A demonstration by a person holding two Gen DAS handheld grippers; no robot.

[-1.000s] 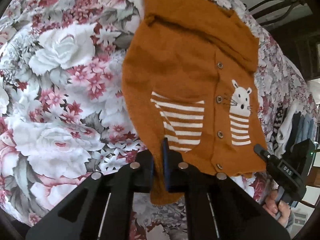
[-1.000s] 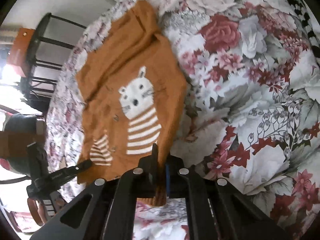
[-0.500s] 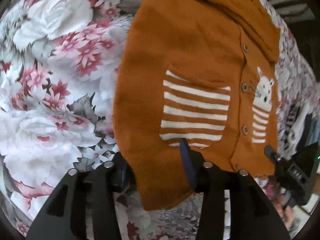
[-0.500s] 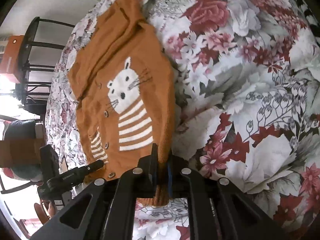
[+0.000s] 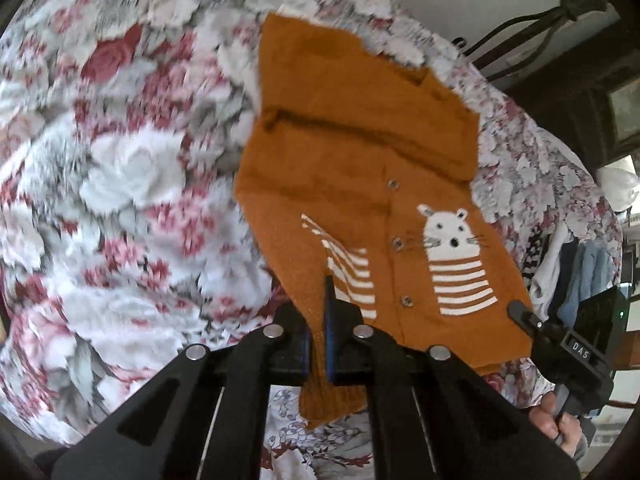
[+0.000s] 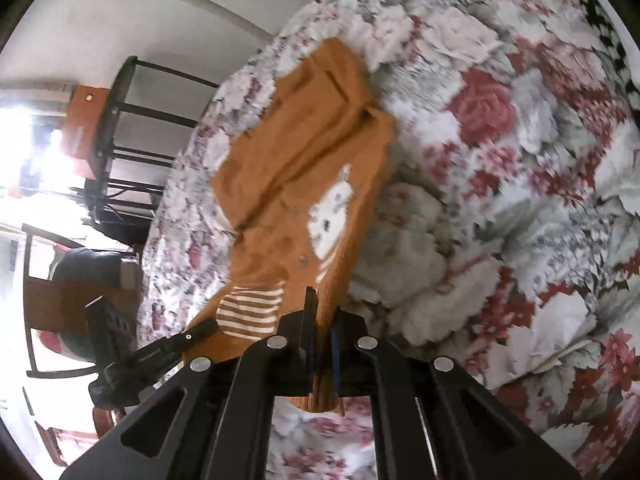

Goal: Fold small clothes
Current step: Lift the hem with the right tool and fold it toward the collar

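- Both claws are pinching the near hem of a little orange cardigan (image 5: 360, 168), one at each bottom corner. The far part of it lies on the floral bedspread (image 5: 132, 168) and the near edge is held up off it.
- Left claw (image 5: 317, 344): fingers pressed together on the ribbed hem, with a flap of knit hanging out below them.
- Right claw (image 6: 323, 344): same deal, clamped on the ribbed hem at the other corner, a bit of orange rib poking out under the fingers.
- Container-wise, the only thing close is the cardigan's striped patch pocket (image 5: 352, 280). It's bunched up by the left claw and I can't tell if anything's in it.
- On the other front panel, a white mouse (image 5: 450, 232) sits above a second set of white stripes, like it's peeking out of a pocket.
- Fabric looks like a soft, fuzzy knit, burnt orange, with a row of small round snaps (image 5: 397, 243) down the middle and a ribbed band along the bottom.
- The far end, collar and sleeve area, is folded over into a thick rumpled layer.
- Bedspread is plush-looking, with big white and red roses and grey leaves, quite blurry here.
- A heap of other clothes (image 5: 576, 276) sits at the right edge of the left view, white and blue stuff.
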